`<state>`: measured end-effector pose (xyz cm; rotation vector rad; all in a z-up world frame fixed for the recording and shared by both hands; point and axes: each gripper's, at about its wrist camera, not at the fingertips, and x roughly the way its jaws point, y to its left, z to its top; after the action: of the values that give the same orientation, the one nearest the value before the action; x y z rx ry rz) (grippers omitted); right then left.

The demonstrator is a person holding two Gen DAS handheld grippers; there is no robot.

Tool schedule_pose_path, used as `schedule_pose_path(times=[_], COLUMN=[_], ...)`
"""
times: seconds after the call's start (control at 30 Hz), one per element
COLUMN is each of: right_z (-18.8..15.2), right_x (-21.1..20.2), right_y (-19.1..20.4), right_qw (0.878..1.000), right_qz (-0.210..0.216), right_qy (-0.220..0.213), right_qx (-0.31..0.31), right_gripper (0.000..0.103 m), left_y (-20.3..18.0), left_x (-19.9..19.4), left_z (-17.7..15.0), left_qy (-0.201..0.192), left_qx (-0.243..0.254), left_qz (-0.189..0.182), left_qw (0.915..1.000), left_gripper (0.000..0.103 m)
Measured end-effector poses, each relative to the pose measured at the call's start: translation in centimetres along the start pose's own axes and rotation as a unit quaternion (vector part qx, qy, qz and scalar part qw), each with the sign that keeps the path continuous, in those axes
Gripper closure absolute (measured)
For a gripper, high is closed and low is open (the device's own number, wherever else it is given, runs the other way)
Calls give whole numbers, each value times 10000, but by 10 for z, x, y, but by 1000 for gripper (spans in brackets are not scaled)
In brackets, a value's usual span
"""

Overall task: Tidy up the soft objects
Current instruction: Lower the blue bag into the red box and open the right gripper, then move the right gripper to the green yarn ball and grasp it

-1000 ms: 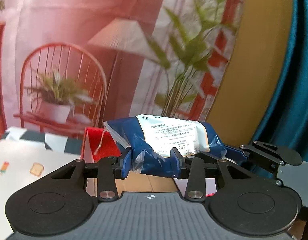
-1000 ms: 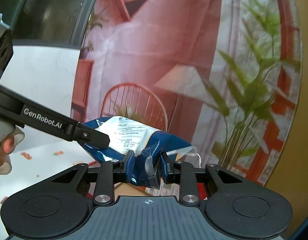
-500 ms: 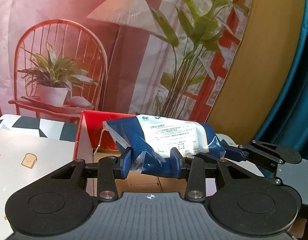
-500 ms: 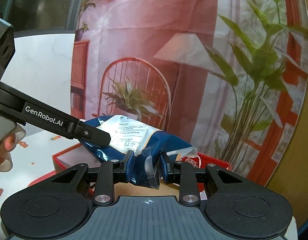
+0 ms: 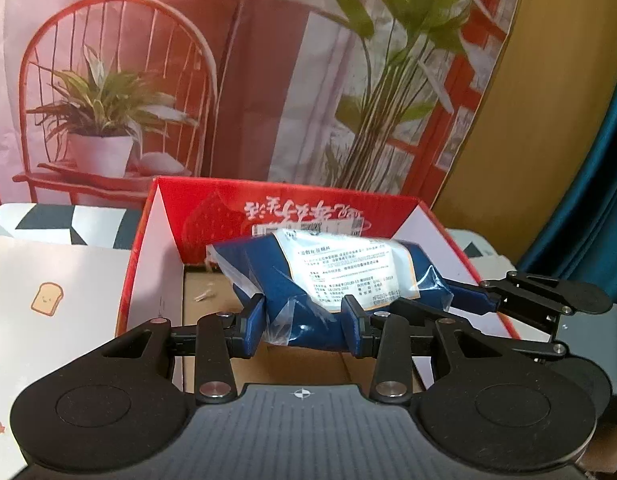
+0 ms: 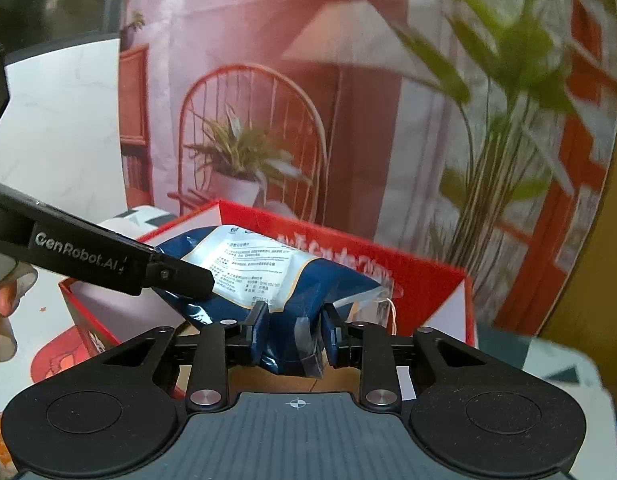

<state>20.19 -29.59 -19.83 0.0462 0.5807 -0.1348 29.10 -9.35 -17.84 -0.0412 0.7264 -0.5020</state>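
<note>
Left tongs: my left gripper (image 5: 304, 326) is clamped on one end of the blue plastic pack (image 5: 328, 280), its blue pads (image 5: 254, 325) denting the soft film on both sides.
Right tongs: my right gripper (image 6: 294, 330) pinches the other end of the same pack (image 6: 276, 276), bunching the film into a narrow waist between the pads.
Pack: a puffy, pillow-shaped pouch of glossy dark blue plastic with clear crinkled seams and a white printed label (the text is too small for me to read).
Where it is: held in the air between my two tongs, above the open red cardboard box (image 5: 292, 208), not touching its floor.
Box: stiff card, red outside with white lettering on the far wall, white inner walls, plain brown floor (image 5: 212, 292) with a small pale scrap lying on it.
Table: a smooth pale cover (image 5: 60, 280) printed with a little toast slice, just left of the box.
Backdrop: a wrinkled printed sheet (image 5: 128, 80) showing a red wire chair, potted plant and lamp.
My hand: fingertips (image 6: 4, 300) show at the left edge of the right view.
</note>
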Motion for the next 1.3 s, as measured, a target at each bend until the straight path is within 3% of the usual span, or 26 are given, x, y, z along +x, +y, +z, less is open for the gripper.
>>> schedule_pose_path(times=[0.13,0.23,0.53,0.7,1.03,1.3], right_z=[-2,-3,-9,-22,-57,-78], right_x=[3,-4,-59,-72,-57,-40], right_y=[-4,-7,2,19,45,50], right_qw=[9996,9992,9951,9928,9910,9849], right_qz=[-102,-93,247,467,691,787], right_qy=[227,267,-366,-441,195,732], right_qx=[110,274,888,1012,1128,1357], right_gripper=[73,70,70,70,70,70], left_y=[3,9,14,16,19,26], left_x=[-3,-16,-76,-88,-68,-50], left_z=[-2,-3,-24,-49,-78,-91], left_qy=[38,11,-367,-397,34,349], left_qx=[130,113,247,158,-289,-537], left_qz=[131,5,-103,-41,-405,-488], left_qw=[9998,9999,9990,9991,9988,9968], left_gripper=[58,58,58,58,59,59])
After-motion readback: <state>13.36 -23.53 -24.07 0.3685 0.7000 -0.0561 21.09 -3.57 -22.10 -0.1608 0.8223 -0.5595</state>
